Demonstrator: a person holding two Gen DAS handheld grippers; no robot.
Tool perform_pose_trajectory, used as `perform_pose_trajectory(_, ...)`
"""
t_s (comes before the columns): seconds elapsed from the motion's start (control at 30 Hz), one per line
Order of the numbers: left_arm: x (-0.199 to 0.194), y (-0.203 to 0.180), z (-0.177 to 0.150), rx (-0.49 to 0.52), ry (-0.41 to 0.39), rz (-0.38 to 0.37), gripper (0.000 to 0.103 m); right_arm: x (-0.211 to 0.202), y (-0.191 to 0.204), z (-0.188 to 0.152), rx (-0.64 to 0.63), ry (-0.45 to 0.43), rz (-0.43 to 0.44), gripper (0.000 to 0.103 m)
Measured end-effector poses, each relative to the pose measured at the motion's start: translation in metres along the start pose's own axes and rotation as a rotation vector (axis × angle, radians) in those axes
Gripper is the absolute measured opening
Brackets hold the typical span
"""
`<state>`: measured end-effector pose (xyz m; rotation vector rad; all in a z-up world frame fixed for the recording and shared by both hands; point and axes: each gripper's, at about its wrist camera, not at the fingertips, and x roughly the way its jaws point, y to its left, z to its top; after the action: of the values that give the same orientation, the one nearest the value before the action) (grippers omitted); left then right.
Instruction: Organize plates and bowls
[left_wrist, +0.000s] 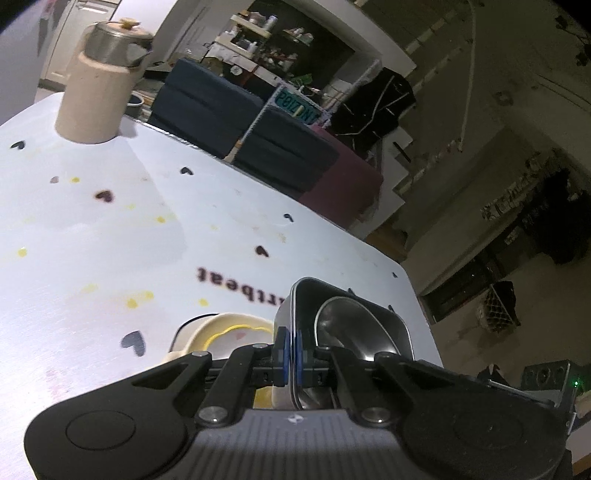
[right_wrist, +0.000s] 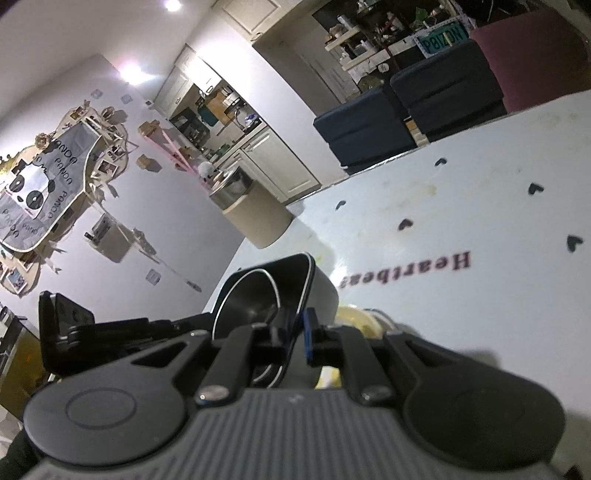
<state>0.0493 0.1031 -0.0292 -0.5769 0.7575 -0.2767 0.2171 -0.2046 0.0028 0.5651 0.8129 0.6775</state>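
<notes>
Both claws pinch black tray (left_wrist: 369, 295) rim | bowl (left_wrist: 354, 328) inside | cream plate (left_wrist: 229, 332) beside | jug (left_wrist: 99, 85) far

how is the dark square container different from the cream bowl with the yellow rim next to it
The dark square metal container has straight walls and rounded corners; the cream ceramic bowl with the yellow rim is round. The container is held, its wall pinched by the left gripper and right gripper; the bowl is in neither gripper. The container holds a shiny steel bowl. Both are over the white table.

The left gripper (left_wrist: 291, 356) pinches the black tray's (left_wrist: 369, 314) rim.
</notes>
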Motion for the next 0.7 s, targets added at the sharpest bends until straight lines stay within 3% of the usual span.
perform_pose_trajectory(0.37,0.006,0.020,-0.003,-0.026,0.033,0.005,0.003,0.007,-0.001,-0.009,0.021,0.044,-0.034,0.015)
perform_pose_trajectory(0.7,0.025,0.031,-0.009,-0.034,0.107,0.052,0.003,0.013,-0.004,-0.012,0.027,0.098,-0.089,0.018)
